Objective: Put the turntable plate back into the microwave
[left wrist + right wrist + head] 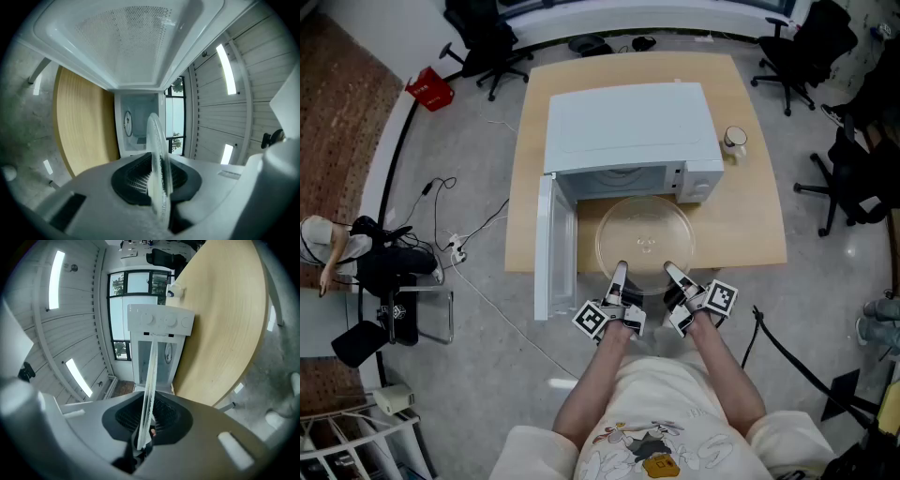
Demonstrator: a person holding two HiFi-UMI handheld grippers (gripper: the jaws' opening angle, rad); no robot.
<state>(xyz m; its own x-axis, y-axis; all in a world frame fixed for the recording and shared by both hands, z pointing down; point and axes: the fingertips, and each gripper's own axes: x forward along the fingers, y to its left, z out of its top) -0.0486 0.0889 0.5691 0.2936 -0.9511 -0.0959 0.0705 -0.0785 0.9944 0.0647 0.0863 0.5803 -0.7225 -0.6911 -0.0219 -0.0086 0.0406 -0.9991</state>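
Left hand-held gripper (621,271) and right hand-held gripper (671,271), nearly closed, pinch the turntable plate (644,232).

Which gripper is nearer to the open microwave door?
Left. The left gripper holds the turntable plate just right of the microwave door; the right gripper holds it farther right.

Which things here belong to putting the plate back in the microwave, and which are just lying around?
Job: turntable plate, held by left tool and right tool; microwave, door open.
Lying about: mug beside the microwave; red box and office chairs on the floor.
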